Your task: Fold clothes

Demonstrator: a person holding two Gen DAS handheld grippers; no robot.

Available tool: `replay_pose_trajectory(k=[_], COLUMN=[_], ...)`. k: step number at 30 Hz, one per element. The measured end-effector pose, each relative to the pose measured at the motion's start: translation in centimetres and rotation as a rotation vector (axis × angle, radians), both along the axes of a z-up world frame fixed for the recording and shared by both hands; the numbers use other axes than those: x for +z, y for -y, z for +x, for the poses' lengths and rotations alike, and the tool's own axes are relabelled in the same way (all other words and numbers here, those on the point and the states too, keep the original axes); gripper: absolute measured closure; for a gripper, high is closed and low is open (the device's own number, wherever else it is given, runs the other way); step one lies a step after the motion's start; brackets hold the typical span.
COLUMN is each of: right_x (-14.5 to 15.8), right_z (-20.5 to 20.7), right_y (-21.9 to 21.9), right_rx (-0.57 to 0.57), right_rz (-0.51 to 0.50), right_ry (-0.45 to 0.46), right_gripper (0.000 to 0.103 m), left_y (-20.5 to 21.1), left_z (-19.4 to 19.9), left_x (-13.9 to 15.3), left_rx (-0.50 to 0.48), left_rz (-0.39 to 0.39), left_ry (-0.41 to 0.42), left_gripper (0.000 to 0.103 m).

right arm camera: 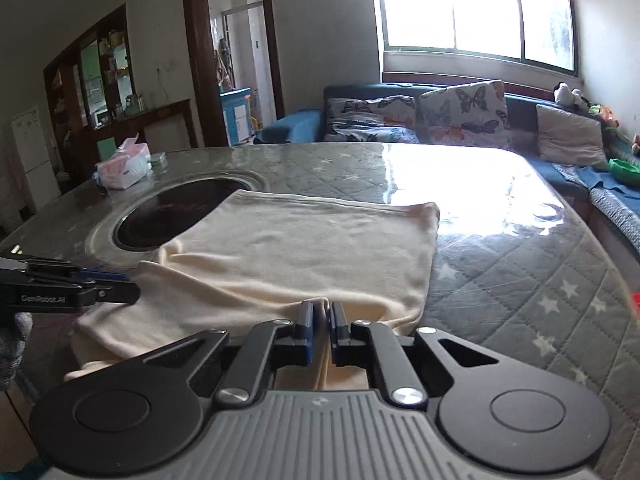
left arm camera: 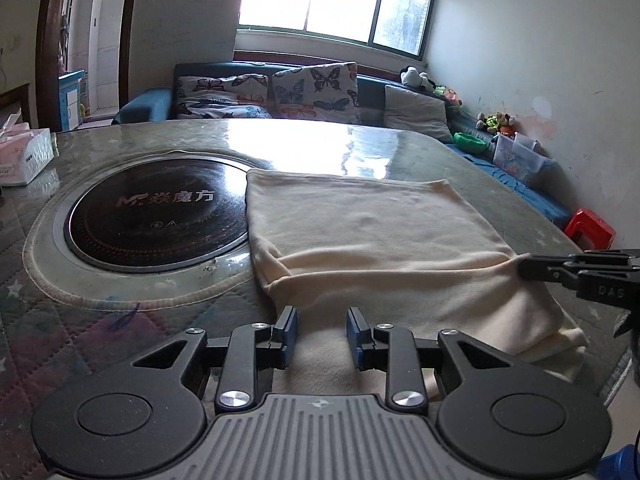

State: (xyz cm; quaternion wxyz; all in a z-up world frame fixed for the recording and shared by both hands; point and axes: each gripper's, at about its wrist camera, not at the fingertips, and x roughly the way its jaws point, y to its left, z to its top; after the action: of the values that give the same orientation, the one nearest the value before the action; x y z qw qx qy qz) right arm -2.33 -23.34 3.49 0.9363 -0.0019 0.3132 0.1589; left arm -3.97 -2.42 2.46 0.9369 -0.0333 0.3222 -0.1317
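Observation:
A cream garment (left arm camera: 372,232) lies flat on the quilted table, partly folded, with its near part doubled over toward me. It also shows in the right wrist view (right arm camera: 296,244). My left gripper (left arm camera: 322,320) is open and empty, hovering over the garment's near edge. My right gripper (right arm camera: 320,312) is shut on a pinched fold of the garment at its near edge. In the left wrist view the right gripper (left arm camera: 528,266) enters from the right, its tip on the garment's right edge. In the right wrist view the left gripper (right arm camera: 132,290) enters from the left, beside the garment's left edge.
A round black induction cooktop (left arm camera: 156,216) is set in the table, left of the garment, which overlaps its rim. A tissue box (left arm camera: 24,152) stands at the far left. A sofa with butterfly cushions (left arm camera: 316,92) is behind the table. A red stool (left arm camera: 590,232) stands on the right.

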Motion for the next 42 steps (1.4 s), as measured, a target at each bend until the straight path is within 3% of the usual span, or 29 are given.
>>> replay_pose_trajectory(k=[5, 8, 10, 16, 20, 22, 24, 28, 36, 40, 42], right_x=[0.1, 1.1, 1.4, -0.1, 0.0, 0.3, 0.7, 1.4, 1.9, 2.0, 2.0], right_z=[-0.4, -1.5, -2.1, -3.1, -4.0, -4.4, -4.9, -5.8, -7.7, -8.5, -8.8], right_y=[0.3, -0.1, -0.6, -1.3, -1.1, -1.0, -0.9, -0.8, -0.9, -1.3, -1.4], right_rx=[-0.016, 0.044, 0.097, 0.171, 0.19, 0.207, 0.226, 0.262, 0.314, 0.343, 0.355], right_rz=[-0.029, -0.036, -0.046, -0.082, -0.09, -0.108, -0.123, -0.149, -0.228, -0.26, -0.276], right_ry=[0.009, 0.043, 0.049, -0.016, -0.015, -0.013, -0.013, -0.014, -0.012, -0.003, 0.003], right_gripper=[0.092, 0.091, 0.085, 0.083, 0.077, 0.068, 0.068, 0.067, 0.052, 0.048, 0.045], left_y=[0.2, 0.7, 1.4, 2.0, 1.1, 0.7, 0.3, -0.2, 2.2, 3.8, 4.3], left_z=[-0.2, -0.3, -0.3, -0.5, -1.3, -2.1, -3.2, -6.1, -9.3, -9.1, -8.8], left_x=[0.9, 1.5, 1.4, -0.2, 0.3, 0.6, 0.9, 1.1, 0.0, -0.7, -1.0], left_rx=[-0.012, -0.041, -0.062, -0.109, -0.13, -0.16, -0.205, -0.323, -0.495, -0.522, -0.53], left_rz=[0.002, 0.003, 0.011, 0.054, 0.063, 0.087, 0.11, 0.181, 0.311, 0.321, 0.319], left_ry=[0.017, 0.037, 0.037, 0.012, 0.011, 0.023, 0.033, 0.076, 0.184, 0.221, 0.227], left_gripper=[0.073, 0.073, 0.073, 0.073, 0.073, 0.072, 0.072, 0.055, 0.054, 0.055, 0.061])
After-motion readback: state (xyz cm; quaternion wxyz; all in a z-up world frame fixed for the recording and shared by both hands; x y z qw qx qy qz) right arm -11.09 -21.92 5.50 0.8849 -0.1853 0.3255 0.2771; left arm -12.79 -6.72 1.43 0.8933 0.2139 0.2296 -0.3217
